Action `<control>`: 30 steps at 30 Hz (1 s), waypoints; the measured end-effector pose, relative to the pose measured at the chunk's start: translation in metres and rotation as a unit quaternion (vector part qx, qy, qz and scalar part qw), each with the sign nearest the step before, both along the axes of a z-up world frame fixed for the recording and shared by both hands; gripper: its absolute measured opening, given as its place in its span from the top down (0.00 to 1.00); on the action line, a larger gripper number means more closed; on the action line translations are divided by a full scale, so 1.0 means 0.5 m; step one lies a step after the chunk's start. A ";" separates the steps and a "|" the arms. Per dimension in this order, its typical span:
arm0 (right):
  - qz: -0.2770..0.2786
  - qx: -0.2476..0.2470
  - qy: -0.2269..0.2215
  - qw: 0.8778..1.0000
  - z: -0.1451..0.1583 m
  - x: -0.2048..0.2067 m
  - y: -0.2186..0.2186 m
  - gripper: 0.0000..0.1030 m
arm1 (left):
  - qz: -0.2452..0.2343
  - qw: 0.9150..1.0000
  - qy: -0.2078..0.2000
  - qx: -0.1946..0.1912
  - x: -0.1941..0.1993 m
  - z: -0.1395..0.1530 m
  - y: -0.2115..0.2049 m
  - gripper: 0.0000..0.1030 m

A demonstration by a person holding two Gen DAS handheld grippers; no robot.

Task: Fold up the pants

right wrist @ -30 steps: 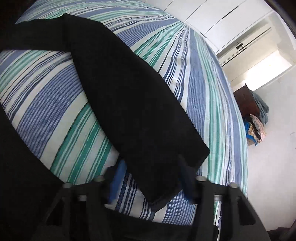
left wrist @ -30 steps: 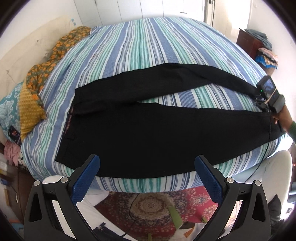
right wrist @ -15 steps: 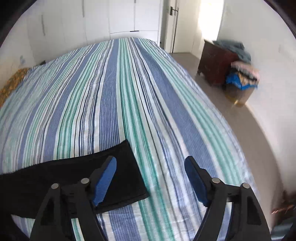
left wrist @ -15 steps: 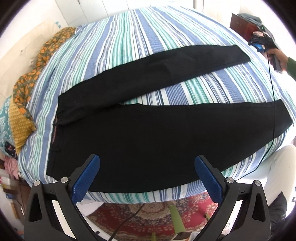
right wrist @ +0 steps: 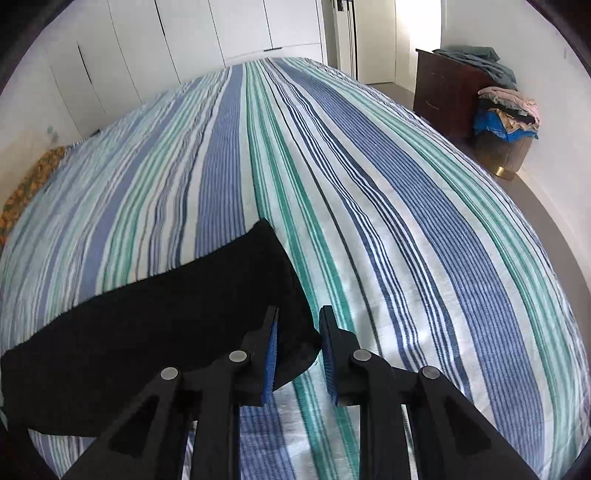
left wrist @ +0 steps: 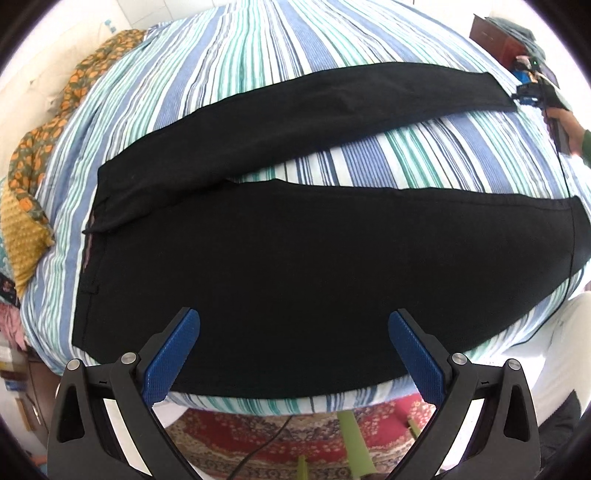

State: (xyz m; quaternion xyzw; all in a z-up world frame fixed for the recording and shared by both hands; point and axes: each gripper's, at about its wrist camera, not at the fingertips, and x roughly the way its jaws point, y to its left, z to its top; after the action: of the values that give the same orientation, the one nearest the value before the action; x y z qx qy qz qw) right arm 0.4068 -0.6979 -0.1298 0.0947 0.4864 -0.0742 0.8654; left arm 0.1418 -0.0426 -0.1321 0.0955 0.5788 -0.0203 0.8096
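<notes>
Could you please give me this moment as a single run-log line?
black pants: flat on striped bed, legs apart | left gripper: open above them | right gripper: closing at far hem

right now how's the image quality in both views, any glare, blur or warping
Left wrist view: sharp, heavy fisheye bulging the striped bed; the black pants read as flat black with little detail. Right wrist view: sharp too, with blown-out glare at the doorway, bed stripes curved by the lens, dark vignette at the corners.

The right gripper (right wrist: 297, 325) is closing its jaws around the hem corner of the black pants (right wrist: 177, 325), near the striped bed's (right wrist: 369, 184) front edge.
</notes>
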 end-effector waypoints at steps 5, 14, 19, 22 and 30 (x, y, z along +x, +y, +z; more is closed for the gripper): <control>-0.102 -0.069 -0.006 0.992 0.027 -0.039 -0.007 0.53 | 0.089 0.994 -0.062 -0.005 0.149 -0.014 0.137 0.01; 0.238 0.108 -0.030 0.965 0.072 -0.012 0.564 0.40 | 0.232 0.971 -0.059 0.010 0.347 -0.200 0.370 0.00; 0.389 0.201 0.023 0.899 0.030 -0.050 0.920 0.40 | 0.219 0.973 -0.075 0.001 0.307 -0.179 0.369 0.00; 0.433 0.190 0.079 0.878 -0.028 -0.056 1.041 0.41 | 0.221 0.972 -0.082 -0.022 0.277 -0.157 0.382 0.00; 0.261 0.081 0.067 0.960 -0.024 0.005 0.733 0.41 | 0.212 0.967 -0.118 -0.078 0.117 -0.069 0.347 0.01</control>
State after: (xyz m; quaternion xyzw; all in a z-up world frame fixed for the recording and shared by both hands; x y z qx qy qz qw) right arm 0.4093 -0.3316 -0.1420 0.0289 0.5554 0.1877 0.8096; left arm 0.2005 0.1309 -0.1663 -0.0914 0.4829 0.1184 0.8628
